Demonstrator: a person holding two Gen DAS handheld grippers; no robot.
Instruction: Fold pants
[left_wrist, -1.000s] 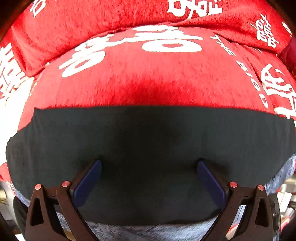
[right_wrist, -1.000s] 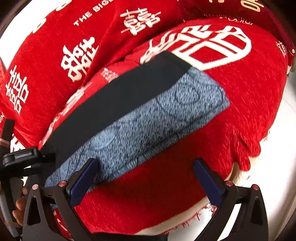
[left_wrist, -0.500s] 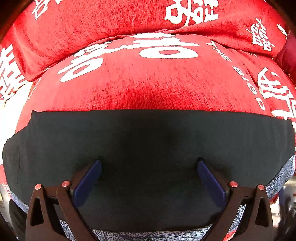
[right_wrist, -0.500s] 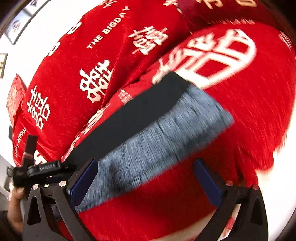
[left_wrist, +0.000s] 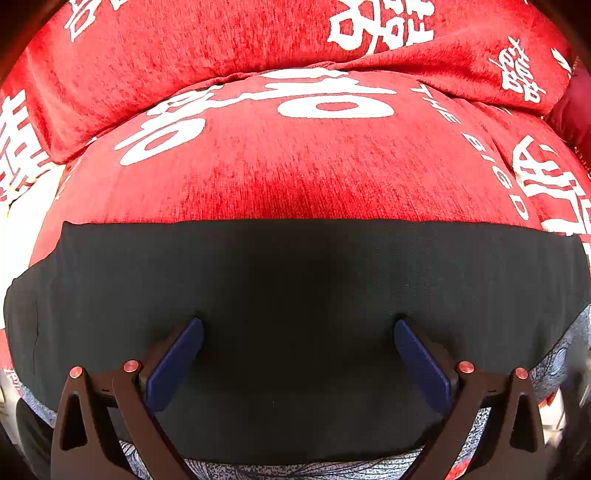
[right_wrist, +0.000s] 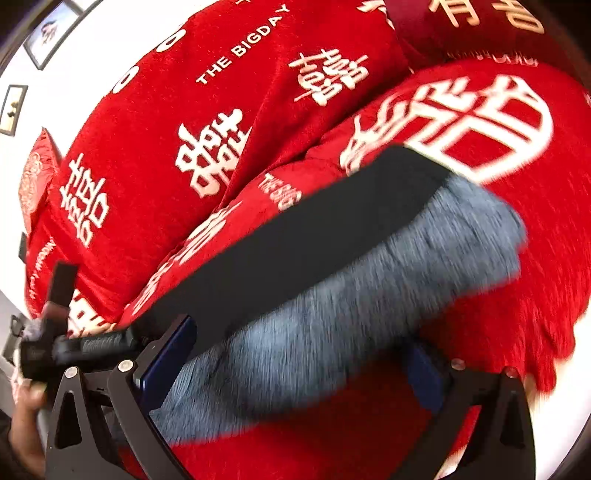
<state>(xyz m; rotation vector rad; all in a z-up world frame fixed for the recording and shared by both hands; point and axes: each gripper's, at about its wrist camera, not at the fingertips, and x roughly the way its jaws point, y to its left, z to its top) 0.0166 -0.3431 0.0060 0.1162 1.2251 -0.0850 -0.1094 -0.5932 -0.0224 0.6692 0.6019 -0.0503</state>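
The pants (left_wrist: 295, 295), black over a blue-grey patterned layer, are laid folded on the red cover (left_wrist: 295, 166). The left gripper (left_wrist: 298, 325) is held over the black fabric, jaws spread. The right gripper (right_wrist: 301, 338) is held jaws spread across the blurred blue-grey part.

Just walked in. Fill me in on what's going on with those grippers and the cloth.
A person with a handheld gripper in each hand is folding black pants with a blue-grey patterned lining, laid as a long band on a red cushion cover with white lettering. The left gripper hovers open over the black side. The right gripper, also open, is near the band's blue-grey edge; that view is motion-blurred. Neither grips any cloth.
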